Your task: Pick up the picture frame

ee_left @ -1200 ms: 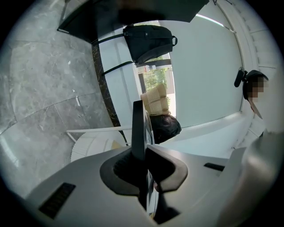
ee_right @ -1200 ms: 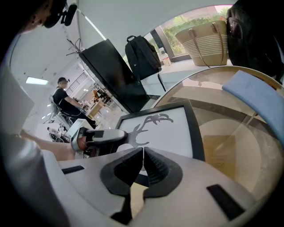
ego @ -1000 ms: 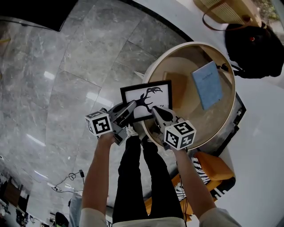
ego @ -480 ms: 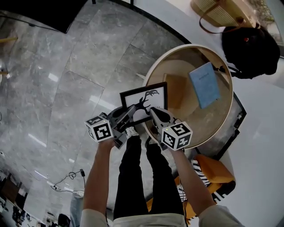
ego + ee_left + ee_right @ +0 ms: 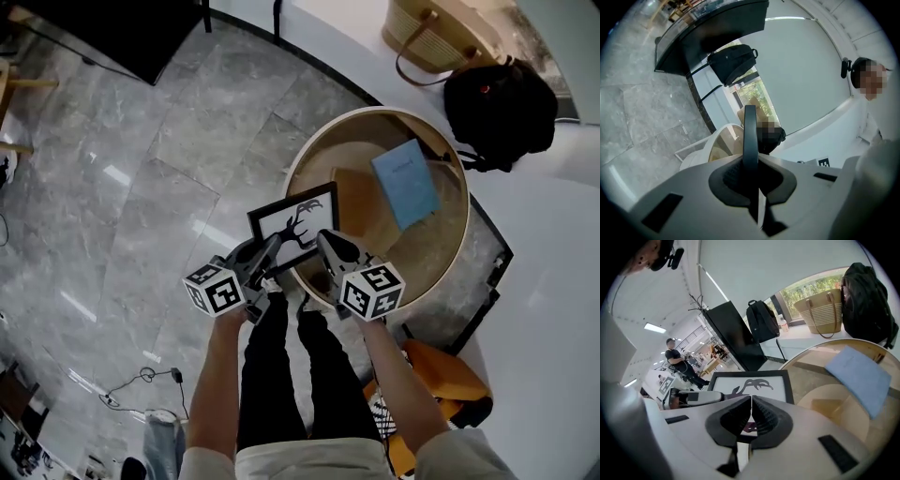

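The picture frame [image 5: 292,228] is black-edged, with a white print of a dark antlered figure. It hangs tilted in the air over the left rim of the round wooden table [image 5: 441,239]. My left gripper [image 5: 270,253] is shut on its near left edge. In the left gripper view the frame [image 5: 750,133] runs edge-on, upright, between the jaws of the left gripper [image 5: 751,164]. My right gripper [image 5: 323,246] is shut on the frame's near right edge. The right gripper view shows the print [image 5: 754,383] just beyond the jaws of the right gripper [image 5: 751,416].
A blue book [image 5: 405,185] lies on the table, which has a raised rim. Beyond it are a black backpack [image 5: 497,103] and a woven basket bag [image 5: 441,33]. An orange seat [image 5: 441,375] stands by the person's right side. Grey marble floor [image 5: 141,187] spreads to the left.
Both grippers have risen together with the frame between them. The frame has come up off the table's edge and tilted, and the left jaws have closed tighter on it.
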Demonstrator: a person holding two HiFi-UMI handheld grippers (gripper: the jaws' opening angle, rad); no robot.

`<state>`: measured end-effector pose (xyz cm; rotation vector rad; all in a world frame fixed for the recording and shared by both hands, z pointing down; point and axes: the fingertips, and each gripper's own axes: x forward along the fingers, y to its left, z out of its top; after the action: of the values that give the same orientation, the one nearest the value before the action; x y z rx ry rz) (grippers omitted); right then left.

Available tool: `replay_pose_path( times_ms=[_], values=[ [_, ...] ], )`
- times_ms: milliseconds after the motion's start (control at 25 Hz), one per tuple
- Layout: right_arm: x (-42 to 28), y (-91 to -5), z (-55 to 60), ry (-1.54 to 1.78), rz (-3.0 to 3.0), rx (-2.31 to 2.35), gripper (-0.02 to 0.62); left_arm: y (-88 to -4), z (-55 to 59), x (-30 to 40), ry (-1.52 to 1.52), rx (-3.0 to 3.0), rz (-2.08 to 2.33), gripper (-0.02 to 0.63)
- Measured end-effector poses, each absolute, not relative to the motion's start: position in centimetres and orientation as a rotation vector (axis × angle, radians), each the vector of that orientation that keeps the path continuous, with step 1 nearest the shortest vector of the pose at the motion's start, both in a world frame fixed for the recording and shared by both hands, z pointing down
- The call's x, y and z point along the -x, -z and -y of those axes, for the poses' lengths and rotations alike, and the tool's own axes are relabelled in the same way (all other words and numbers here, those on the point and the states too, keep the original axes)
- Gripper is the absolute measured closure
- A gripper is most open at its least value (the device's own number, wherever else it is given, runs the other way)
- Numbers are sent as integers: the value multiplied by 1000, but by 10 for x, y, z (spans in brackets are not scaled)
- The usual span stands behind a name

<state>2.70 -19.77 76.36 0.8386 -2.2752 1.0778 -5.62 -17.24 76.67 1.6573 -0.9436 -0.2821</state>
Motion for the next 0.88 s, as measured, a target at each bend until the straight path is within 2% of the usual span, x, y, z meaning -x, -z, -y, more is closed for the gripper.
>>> replay_pose_path(
  times_ms=[240, 680, 880],
  values=[
    [-84, -704, 182, -1124, 2241, -929, 561, -719, 147, 19, 36, -1699, 1084, 578],
    [-163, -575, 144, -1107, 2326, -998, 561, -588, 89, -36, 92, -1644, 1228, 578],
    [-178, -518, 131, -1115, 2408, -1012, 561, -534, 75, -48, 156, -1629, 1297, 578]
  ],
)
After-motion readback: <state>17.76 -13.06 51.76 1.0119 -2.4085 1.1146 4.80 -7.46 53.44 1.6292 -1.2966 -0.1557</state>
